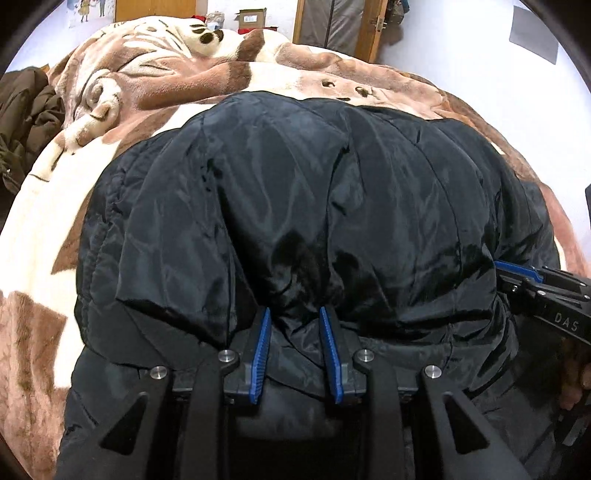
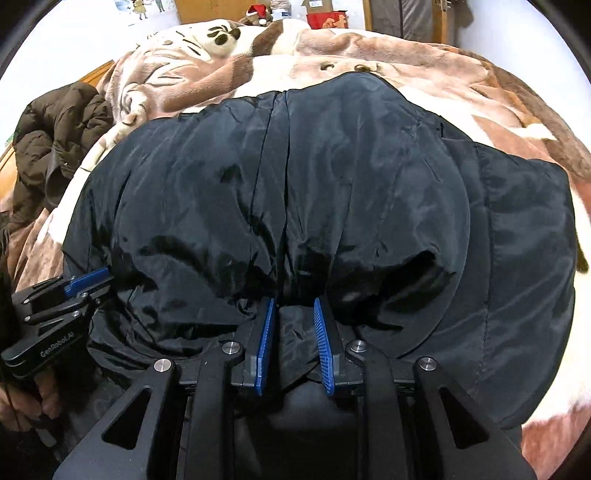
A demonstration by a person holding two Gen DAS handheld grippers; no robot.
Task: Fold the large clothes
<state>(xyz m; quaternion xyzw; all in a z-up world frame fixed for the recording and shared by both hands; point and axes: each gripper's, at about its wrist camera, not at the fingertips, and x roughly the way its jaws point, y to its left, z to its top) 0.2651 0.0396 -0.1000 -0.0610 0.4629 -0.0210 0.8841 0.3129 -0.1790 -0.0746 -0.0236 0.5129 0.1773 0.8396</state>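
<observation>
A large black padded jacket lies across the bed, with its near part doubled over into a puffy fold. My left gripper is shut on the near edge of that fold, and the fabric gathers into pleats between its blue pads. My right gripper pinches the same edge further right, with cloth bunched between its pads. Each gripper shows at the side of the other's view: the right gripper and the left gripper, both with tips buried in the jacket.
A brown and cream plush blanket covers the bed under the jacket. A brown padded coat is heaped at the bed's left edge. Beyond the bed stand a wooden door and boxes. A hand holds the left gripper's handle.
</observation>
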